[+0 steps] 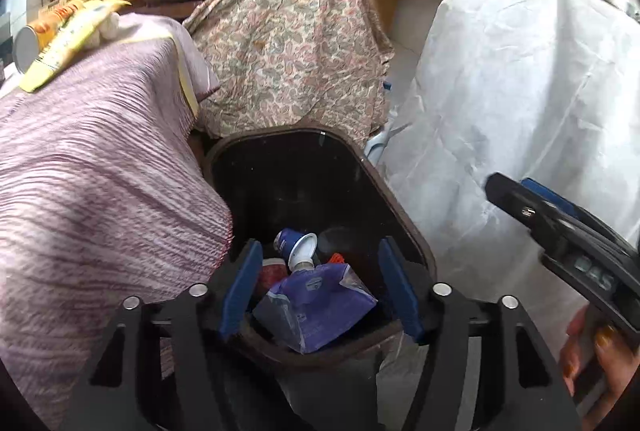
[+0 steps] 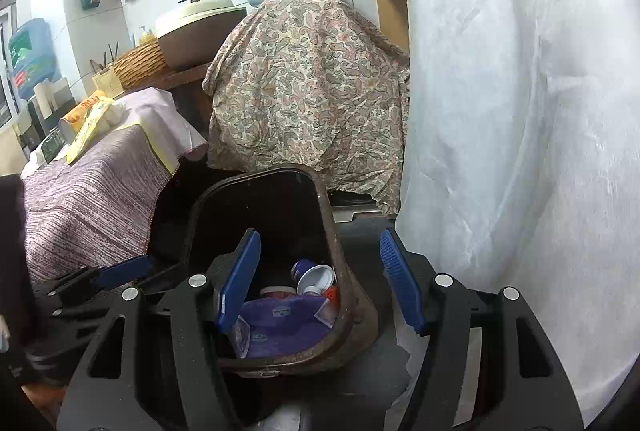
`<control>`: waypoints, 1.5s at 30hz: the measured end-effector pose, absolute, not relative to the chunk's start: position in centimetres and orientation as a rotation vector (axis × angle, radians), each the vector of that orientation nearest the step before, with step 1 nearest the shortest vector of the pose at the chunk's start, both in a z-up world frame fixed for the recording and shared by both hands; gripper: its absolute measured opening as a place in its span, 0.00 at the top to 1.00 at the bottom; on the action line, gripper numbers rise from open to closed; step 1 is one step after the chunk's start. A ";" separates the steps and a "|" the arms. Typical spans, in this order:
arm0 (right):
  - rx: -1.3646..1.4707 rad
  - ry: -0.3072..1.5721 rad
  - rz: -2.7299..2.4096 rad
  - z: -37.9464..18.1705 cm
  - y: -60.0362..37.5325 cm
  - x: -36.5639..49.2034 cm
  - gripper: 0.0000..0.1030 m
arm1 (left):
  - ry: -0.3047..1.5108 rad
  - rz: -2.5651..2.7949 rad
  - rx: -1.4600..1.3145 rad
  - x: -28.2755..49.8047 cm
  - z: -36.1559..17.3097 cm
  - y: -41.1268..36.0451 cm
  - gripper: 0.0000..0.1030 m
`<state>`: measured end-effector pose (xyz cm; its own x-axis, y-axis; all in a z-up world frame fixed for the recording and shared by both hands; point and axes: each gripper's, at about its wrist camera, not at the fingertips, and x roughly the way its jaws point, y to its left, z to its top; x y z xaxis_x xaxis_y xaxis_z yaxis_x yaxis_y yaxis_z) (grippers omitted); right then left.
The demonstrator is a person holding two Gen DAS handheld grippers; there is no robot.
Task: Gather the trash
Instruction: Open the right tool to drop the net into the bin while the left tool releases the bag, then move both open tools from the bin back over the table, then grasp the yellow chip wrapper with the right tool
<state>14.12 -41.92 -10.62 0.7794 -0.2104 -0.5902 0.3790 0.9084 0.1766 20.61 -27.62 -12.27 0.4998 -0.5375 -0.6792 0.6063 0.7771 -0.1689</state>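
Both claws, left [image 1: 320, 287] and right [image 2: 320, 283], gape empty over the bin [image 1: 394, 207]. Drop looks done; next I'd grab the wrapper [image 1: 66, 43] at 10 o'clock.

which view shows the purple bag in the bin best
The left wrist view: the purple bag lies unobstructed between open fingers. In the right wrist view, a blue finger pad and the bin wall cover its edges.

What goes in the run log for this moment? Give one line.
left gripper: open, empty, over bin | right gripper: open, empty | bin: purple pouch, blue cup | table: yellow wrapper left
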 end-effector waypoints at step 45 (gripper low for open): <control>0.401 0.798 0.350 -3.3 -25.0 43.1 0.35 | 0.632 -0.266 0.033 23.6 -1.2 0.2 0.12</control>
<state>43.11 -25.01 -3.29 0.6486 0.4469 -0.6161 -0.1505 0.8688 0.4717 23.61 0.19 -1.22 0.7737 -0.2357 -0.5881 0.2558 0.9654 -0.0504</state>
